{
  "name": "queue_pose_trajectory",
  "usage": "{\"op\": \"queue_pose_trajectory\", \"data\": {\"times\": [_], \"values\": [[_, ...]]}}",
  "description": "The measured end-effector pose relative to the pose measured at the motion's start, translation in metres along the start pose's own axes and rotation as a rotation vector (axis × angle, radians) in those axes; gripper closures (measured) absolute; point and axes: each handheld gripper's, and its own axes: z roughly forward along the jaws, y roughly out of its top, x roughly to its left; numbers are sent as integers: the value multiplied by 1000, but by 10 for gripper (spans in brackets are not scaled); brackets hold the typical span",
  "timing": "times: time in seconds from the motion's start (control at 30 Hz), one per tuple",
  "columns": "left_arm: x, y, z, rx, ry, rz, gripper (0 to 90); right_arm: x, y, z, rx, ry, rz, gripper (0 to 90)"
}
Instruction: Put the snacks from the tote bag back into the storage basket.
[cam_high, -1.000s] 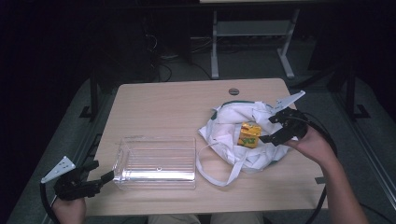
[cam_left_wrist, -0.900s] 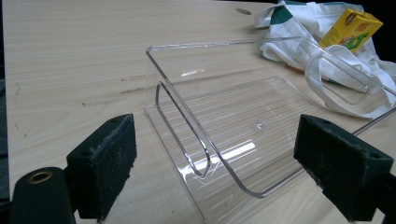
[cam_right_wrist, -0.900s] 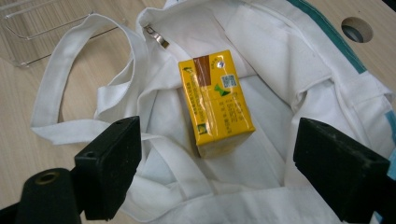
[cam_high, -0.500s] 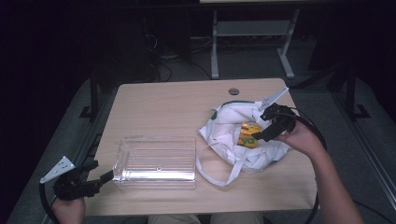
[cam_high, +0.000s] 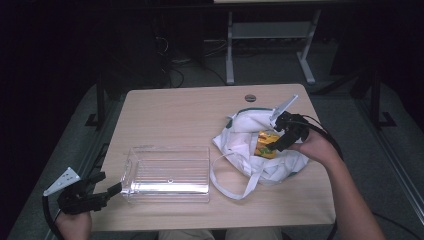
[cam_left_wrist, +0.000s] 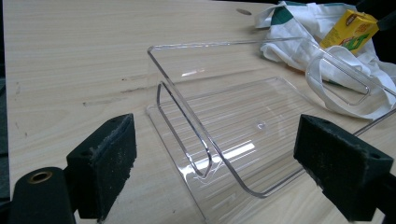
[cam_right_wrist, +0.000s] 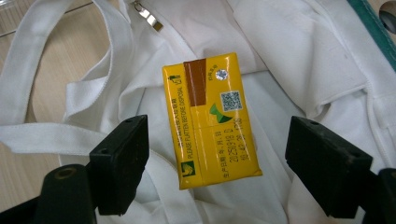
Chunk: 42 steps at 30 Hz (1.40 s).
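Right claw (cam_right_wrist: 217, 163), released, is hovering over yellow carton (cam_right_wrist: 211, 119) on white bag (cam_right_wrist: 299, 60); left claw (cam_left_wrist: 215, 172), released, is facing clear bin (cam_left_wrist: 243, 135).

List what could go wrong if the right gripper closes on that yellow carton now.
1. The yellow carton lies on loose folds of the white bag, so the right gripper, open astride it, may pinch cloth too.
2. The bag strap runs just beside one jaw and could snag when lifting.
3. The clear bin sits at the table edge by the open left gripper; a nudge might shift it.
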Motion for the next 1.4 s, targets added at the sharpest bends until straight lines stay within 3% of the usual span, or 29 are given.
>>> {"op": "queue_pose_trajectory", "data": {"times": [0.6, 0.9, 1.27, 1.4], "values": [[0, 0, -1, -6, 2, -1, 128, -2, 8, 24, 69, 18, -64, 362], [1, 0, -1, -7, 2, -2, 128, -2, 11, 29, 90, 24, -104, 455], [0, 0, -1, -9, 0, -2, 128, 0, 11, 29, 95, 15, -145, 485], [0, 0, 0, -9, 1, -7, 128, 2, 15, 29, 122, 9, -164, 498]]}}
